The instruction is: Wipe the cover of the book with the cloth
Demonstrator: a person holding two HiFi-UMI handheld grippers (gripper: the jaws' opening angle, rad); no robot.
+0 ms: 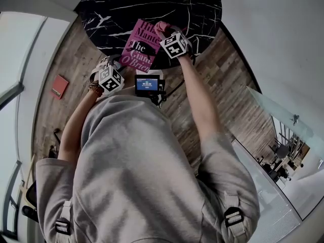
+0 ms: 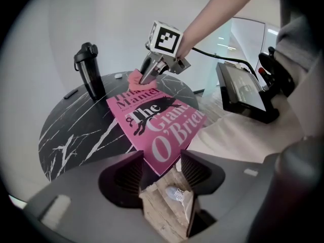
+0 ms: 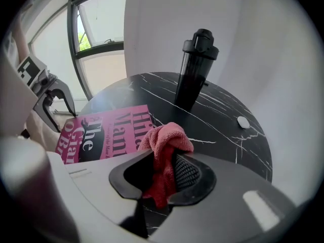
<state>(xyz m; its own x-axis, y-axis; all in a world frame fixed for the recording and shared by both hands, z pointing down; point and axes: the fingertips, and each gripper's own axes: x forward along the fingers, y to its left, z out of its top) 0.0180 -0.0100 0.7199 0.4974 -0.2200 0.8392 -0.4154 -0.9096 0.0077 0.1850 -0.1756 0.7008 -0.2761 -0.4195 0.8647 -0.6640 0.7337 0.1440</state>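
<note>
Surface: round black marble table with white veins [image 1: 202, 9], over a wood-plank floor [image 1: 217, 80], with a white wall behind.
Book: pink paperback book with white and black lettering [image 1: 139, 47], flat and face up on the table, its near corner jutting past the table edge.
Left gripper [image 2: 162, 158]: jaws spread wide, the book's overhanging corner between them, pads not pressing it.
Right gripper [image 3: 164, 171]: jaws clamped on a bunched red terry cloth [image 3: 164, 140], which is at the book's far corner.
Bottle: tall black shaker bottle with a lid [image 3: 195, 70], upright beyond the book.
</note>
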